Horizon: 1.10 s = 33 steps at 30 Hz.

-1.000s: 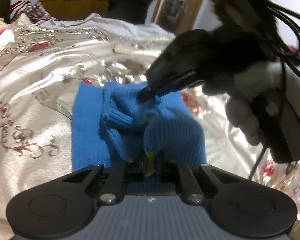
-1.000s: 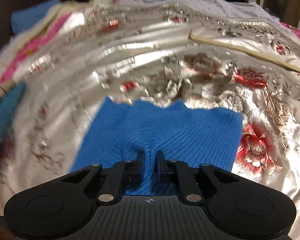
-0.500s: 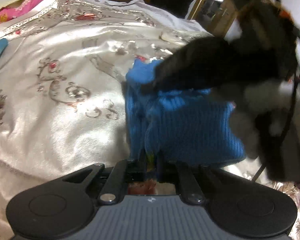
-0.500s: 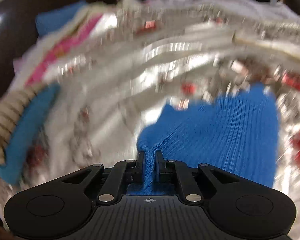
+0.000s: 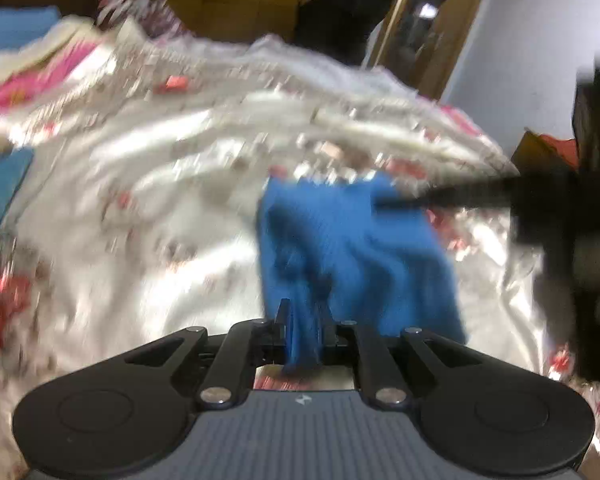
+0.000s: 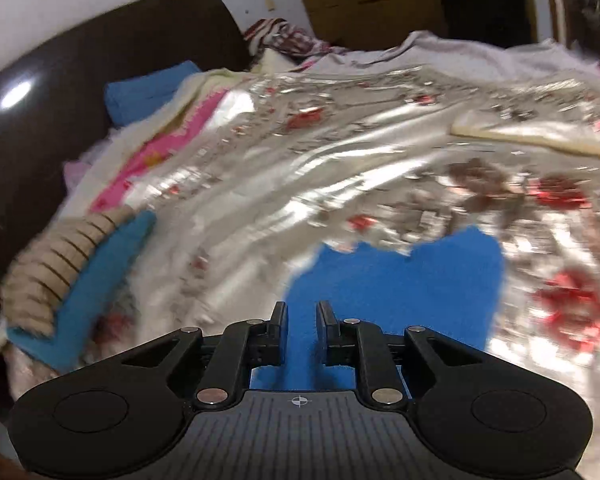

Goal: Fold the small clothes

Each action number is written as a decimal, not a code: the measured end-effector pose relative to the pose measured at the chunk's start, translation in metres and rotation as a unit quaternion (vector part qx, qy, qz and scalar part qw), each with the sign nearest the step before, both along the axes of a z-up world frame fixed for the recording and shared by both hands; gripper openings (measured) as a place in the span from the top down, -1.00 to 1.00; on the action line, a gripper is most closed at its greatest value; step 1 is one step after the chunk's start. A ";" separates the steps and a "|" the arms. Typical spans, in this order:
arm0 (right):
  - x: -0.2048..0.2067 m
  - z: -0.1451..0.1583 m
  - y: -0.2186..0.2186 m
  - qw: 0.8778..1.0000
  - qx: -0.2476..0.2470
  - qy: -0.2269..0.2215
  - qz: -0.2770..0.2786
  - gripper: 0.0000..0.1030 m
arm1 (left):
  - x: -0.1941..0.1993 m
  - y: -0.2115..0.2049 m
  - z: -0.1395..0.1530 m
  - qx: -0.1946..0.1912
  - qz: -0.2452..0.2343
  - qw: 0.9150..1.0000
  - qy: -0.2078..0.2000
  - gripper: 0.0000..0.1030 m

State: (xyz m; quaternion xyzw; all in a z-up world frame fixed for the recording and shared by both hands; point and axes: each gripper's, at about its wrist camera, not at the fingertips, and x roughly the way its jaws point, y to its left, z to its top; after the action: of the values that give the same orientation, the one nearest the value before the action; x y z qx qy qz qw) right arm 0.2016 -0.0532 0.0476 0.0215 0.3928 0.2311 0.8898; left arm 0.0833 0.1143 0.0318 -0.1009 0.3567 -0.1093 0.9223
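left tool [image 5: 302, 316] pinching blue knit [image 5: 352, 248] (bunched) — right tool [image 6: 301, 316] parted

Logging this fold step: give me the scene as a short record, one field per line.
garment: blue knit garment, bunched, on the bedspread
surface: shiny floral bedspread
left gripper: shut on a fold of the garment
right gripper: jaws parted, nothing pinched, garment beneath them
other items: stack of folded clothes at the left edge of the bed
image quality: both views motion-blurred
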 end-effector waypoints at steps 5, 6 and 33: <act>-0.016 -0.016 -0.026 1.000 -0.001 0.012 -0.023 0.66 | 0.036 -0.038 0.010 0.010 -0.031 0.999 -0.025 0.65; -0.018 -0.016 -0.031 1.000 0.003 0.011 -0.026 0.66 | 0.045 -0.045 0.008 0.013 -0.036 0.999 -0.024 0.65; 0.006 -0.031 -0.025 0.999 0.018 -0.018 -0.035 0.62 | 0.083 -0.052 -0.018 0.152 0.024 0.988 0.010 0.61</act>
State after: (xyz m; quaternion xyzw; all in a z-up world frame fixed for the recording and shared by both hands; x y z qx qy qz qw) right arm 0.2077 -0.0780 0.0162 0.0470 0.3718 0.2073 0.9037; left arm 0.1664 0.0619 0.0135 0.0306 0.3759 -0.0312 0.9256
